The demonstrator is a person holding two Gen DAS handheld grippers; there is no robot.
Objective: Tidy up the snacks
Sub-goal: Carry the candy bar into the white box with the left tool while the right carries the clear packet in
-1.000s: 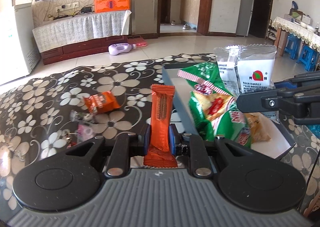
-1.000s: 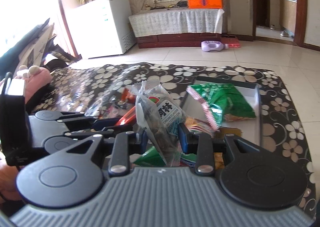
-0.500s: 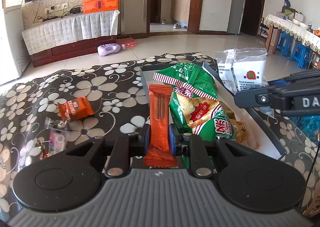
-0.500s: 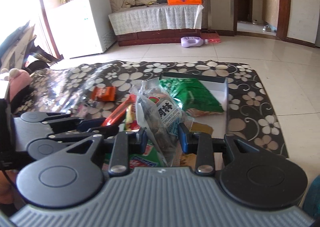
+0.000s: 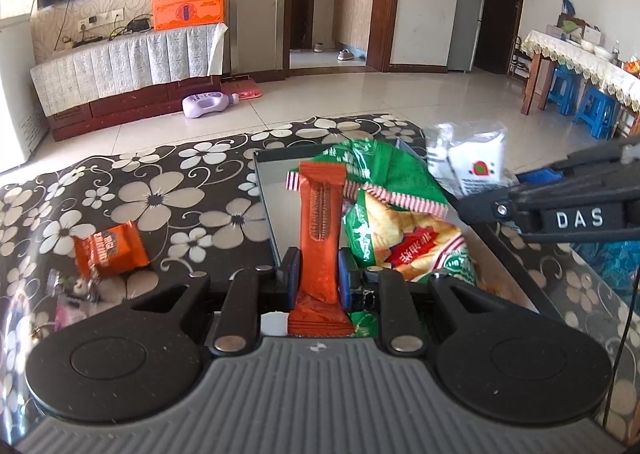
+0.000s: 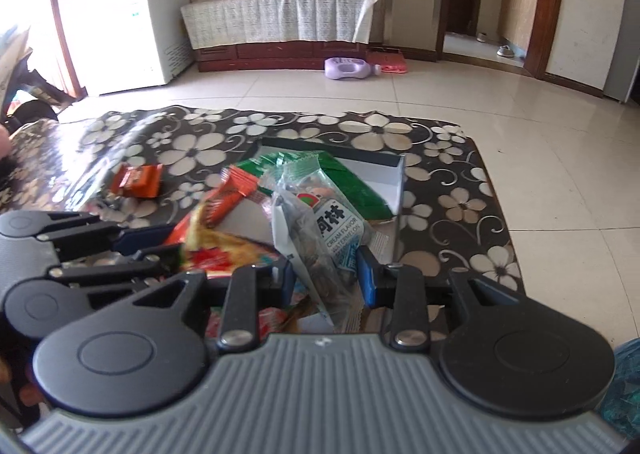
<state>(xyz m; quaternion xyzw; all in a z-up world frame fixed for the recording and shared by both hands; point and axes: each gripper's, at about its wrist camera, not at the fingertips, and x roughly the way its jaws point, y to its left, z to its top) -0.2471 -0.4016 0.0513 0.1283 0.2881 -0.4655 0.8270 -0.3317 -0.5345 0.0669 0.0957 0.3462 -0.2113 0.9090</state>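
Lying out on the glossy black tablecloth with cream flowers [image 5: 168, 189], a small crinkled orange snack packet [image 5: 109, 250] sits at the left, well apart from the shallow grey rectangular tray [image 5: 265, 189], with bare cloth between them; a few tiny wrapped sweets [image 5: 72, 290] lie just below it near the cloth's left edge. The left gripper [image 5: 319, 274] is clamped on a long flat orange wafer-bar wrapper [image 5: 321, 230], held upright over the tray's near left part, close to its left wall. Inside the tray rest two crinkly foil bags: a green bag with red-and-white striped seam [image 5: 380, 169] toward the far end, and a green and yellow chip bag [image 5: 412, 242] nearer, overlapping it. At the right, the right gripper [image 6: 325, 278] grips a clear and white plastic pouch of dark seeds [image 6: 320, 225], printed "cream flavor watermelon", held tilted above the tray's near end. The far right corner of the tray [image 6: 384, 177] shows bare white floor. Beyond the tablecloth's right edge lies pale tiled floor [image 6: 540, 133].
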